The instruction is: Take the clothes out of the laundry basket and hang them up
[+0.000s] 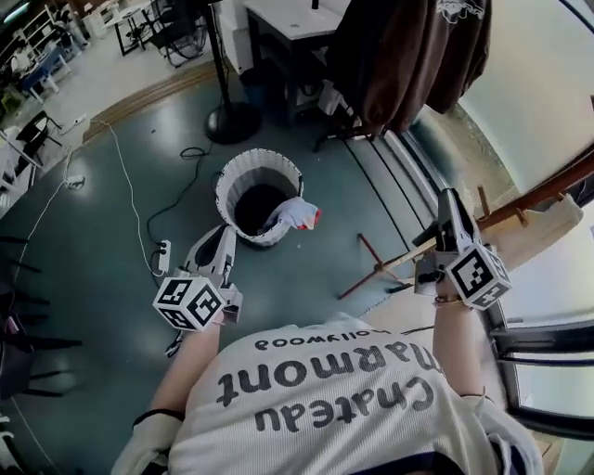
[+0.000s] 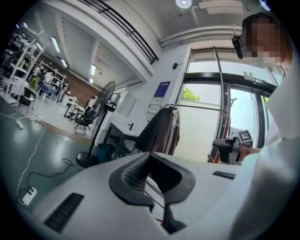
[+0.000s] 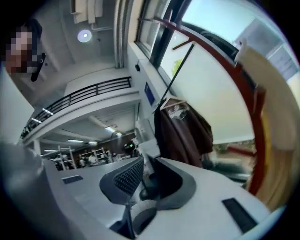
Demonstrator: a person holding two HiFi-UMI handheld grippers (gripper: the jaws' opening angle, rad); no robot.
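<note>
The white ribbed laundry basket (image 1: 243, 173) stands on the grey-green floor ahead of me, dark inside. A white garment with a red edge (image 1: 298, 214) hangs over its near right rim. My left gripper (image 1: 219, 237) hovers just short of the basket and points at it; its jaws meet with nothing between them (image 2: 149, 157). My right gripper (image 1: 448, 198) is off to the right beside the wooden drying rack (image 1: 543, 193), its jaws a little apart and empty (image 3: 143, 162). Brown garments (image 1: 408, 56) hang on the rail beyond.
A standing fan's round base (image 1: 232, 121) sits behind the basket, with a cable and a power strip (image 1: 163, 254) on the floor to the left. A red rack leg (image 1: 369, 263) lies between the basket and the rack. A white desk (image 1: 292, 20) stands at the back.
</note>
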